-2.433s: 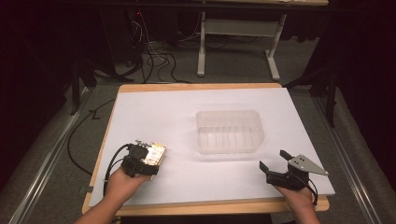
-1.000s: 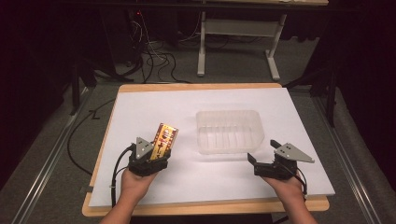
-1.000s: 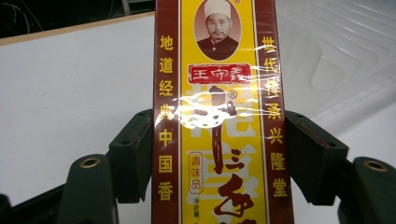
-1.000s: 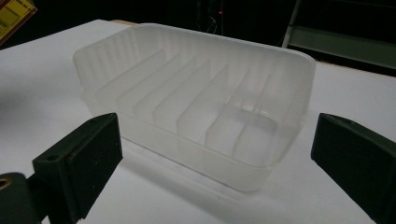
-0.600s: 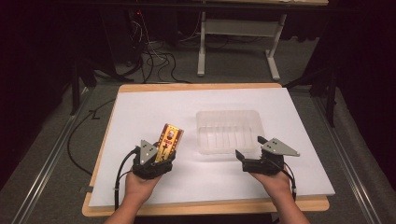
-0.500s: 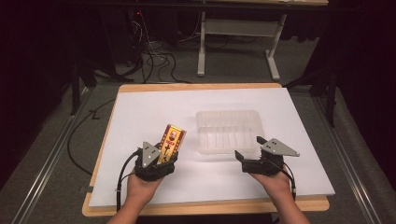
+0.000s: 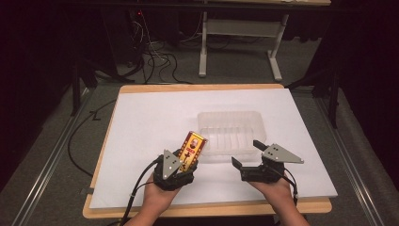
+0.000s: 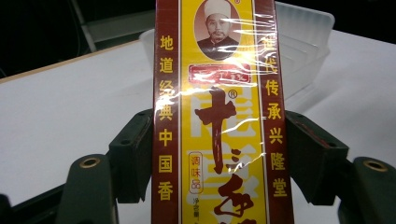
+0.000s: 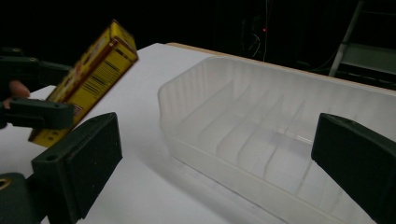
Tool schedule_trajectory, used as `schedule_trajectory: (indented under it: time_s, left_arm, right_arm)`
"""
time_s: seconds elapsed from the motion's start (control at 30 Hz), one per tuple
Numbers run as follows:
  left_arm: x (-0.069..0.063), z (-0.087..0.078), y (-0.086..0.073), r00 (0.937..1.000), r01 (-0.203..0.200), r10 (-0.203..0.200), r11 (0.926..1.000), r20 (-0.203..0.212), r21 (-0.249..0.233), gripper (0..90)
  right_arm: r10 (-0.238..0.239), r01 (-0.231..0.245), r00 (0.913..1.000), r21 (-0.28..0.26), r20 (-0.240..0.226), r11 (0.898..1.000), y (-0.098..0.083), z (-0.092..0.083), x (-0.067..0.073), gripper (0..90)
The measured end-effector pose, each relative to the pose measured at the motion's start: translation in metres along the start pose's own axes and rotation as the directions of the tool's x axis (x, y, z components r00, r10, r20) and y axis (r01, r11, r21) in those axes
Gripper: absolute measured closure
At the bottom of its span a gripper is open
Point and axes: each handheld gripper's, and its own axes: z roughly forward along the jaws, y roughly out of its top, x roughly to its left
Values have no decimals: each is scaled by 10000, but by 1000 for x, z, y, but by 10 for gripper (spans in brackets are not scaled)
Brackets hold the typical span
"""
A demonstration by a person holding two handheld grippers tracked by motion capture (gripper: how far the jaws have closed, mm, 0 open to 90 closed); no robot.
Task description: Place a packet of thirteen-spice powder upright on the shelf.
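We should carry the yellow spice box [image 7: 192, 149] on toward the clear bin [image 7: 230, 133] at its two o'clock, lifting it clear of the near wall and tipping it flat before letting go, so it drops between the ribs rather than catching the rim. The left tool [image 7: 181, 162] clamps the box by its long sides, tilted above the white counter [image 7: 141, 122]. The right tool [image 7: 247, 157] stands wide and empty, just short of the bin's near wall.
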Motion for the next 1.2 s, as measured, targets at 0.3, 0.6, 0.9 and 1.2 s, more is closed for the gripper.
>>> schedule_trajectory:
  time_s: [0.3, 0.6, 0.9, 1.2]
  left_arm:
    - [-24, 11, -1, 9973, -343, 336, 9994, 652, 102, 326]
    - [-35, 11, 0, 9945, -314, 311, 9995, 1003, 13, 326]
    - [-46, 13, 1, 9918, -371, 378, 9993, 1218, -83, 326]
    - [-55, 11, 3, 9892, -439, 469, 9987, 1389, -242, 326]
  right_arm:
    - [137, -143, 9994, -179, -303, 9997, 3, -1, 7, 35]
    - [434, -463, 9967, -405, -692, 9981, 5, -2, 15, 64]
    - [701, -746, 9913, -363, -1114, 9966, 3, 2, 20, 133]
    - [1029, -1066, 9826, -156, -1544, 9942, -3, 8, 21, 210]
